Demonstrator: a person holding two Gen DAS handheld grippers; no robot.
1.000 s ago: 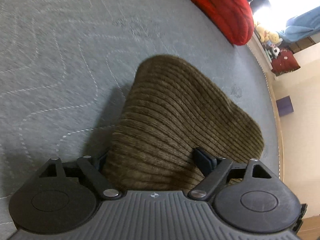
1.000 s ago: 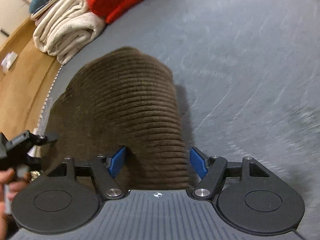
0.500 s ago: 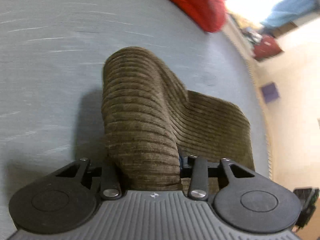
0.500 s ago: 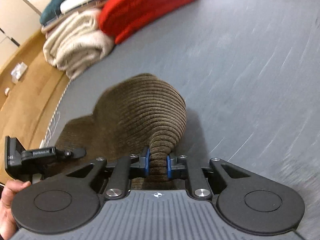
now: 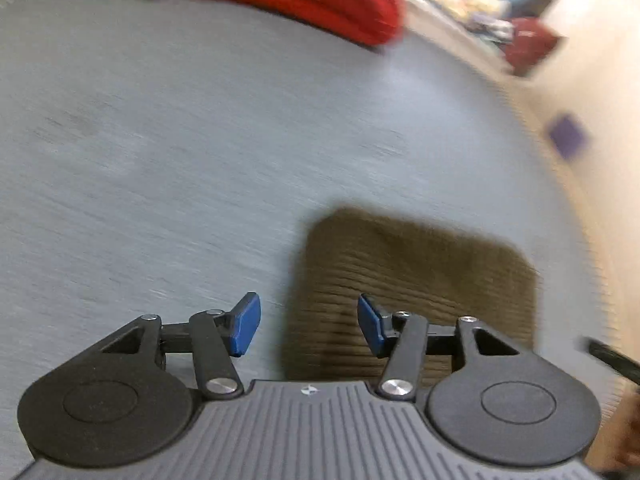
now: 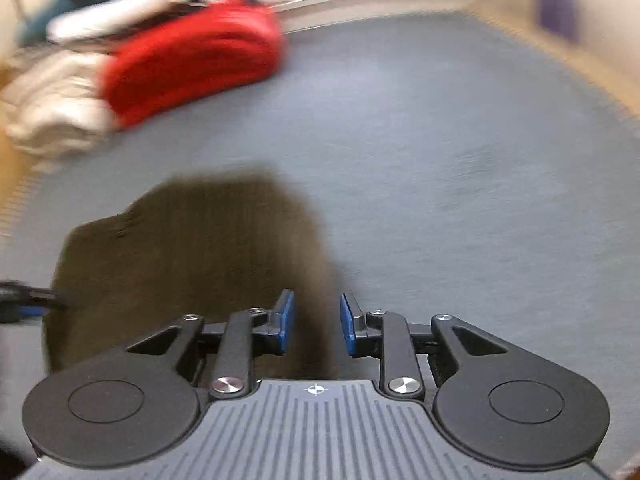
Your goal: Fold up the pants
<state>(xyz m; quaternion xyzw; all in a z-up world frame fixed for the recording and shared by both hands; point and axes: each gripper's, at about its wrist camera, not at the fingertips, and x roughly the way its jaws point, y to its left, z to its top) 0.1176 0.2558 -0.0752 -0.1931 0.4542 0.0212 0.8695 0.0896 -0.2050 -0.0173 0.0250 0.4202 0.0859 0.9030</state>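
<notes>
Left gripper [image 5: 308, 326]: blue pads parted to a medium gap, jaws just opened further, nothing pinched between them. Lower centre of the left wrist view; only the edge of the cloth visible through the gap, lying below on the surface, not gripped.

Right gripper [image 6: 317, 323]: blue pads set to a narrow gap, jaws likewise just opened further, nothing clamped. Lower centre of the right wrist view, above the right-hand edge of the cloth.

Brown ribbed corduroy pants [image 5: 416, 280]: resting flat on the grey quilted mattress surface [image 5: 200, 140] as a compact, roughly rectangular bundle. Lower right of centre in the left wrist view; lower left of centre in the right wrist view [image 6: 192, 256]. Corners rounded, one edge slightly stepped at the left in the right wrist view. Both views motion-blurred; layer count not readable.

Red folded knit item [image 6: 192, 60]: upper left of the right wrist view, beside a cream folded stack [image 6: 52, 108]; both well apart from the pants.

Progress, as a judgement: folding apparently complete or nearly so. Bundle released and lying free of both grippers. Remaining, if anything: a final smoothing or squaring of the stepped edge, or transfer to the stack of folded items.
</notes>
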